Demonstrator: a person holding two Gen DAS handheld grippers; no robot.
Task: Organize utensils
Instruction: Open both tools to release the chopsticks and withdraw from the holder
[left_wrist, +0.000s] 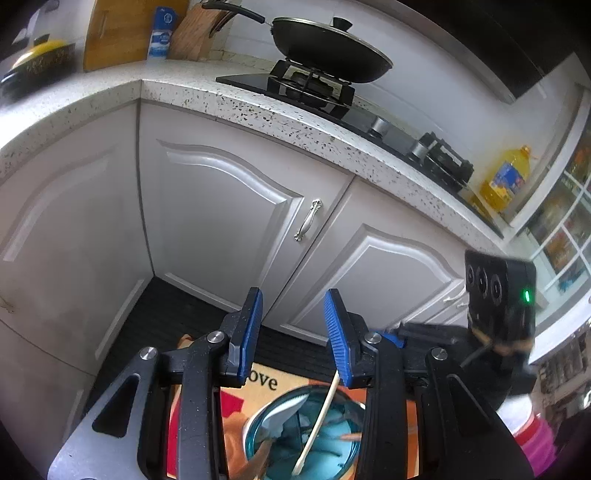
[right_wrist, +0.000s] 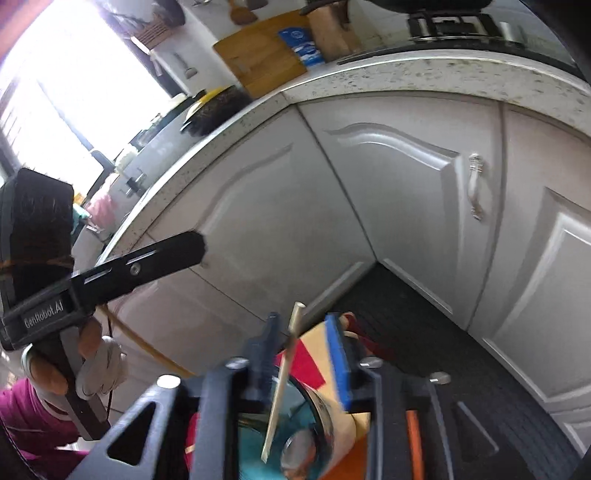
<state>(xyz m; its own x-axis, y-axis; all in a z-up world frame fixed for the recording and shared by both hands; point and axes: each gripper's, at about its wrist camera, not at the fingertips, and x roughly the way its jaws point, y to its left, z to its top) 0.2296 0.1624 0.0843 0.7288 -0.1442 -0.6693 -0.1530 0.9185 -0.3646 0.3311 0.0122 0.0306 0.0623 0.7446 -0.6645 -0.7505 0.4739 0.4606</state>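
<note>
Lidded wok (left_wrist: 332, 51) on stove (left_wrist: 310, 86); oil bottle (left_wrist: 508, 177) right.
</note>
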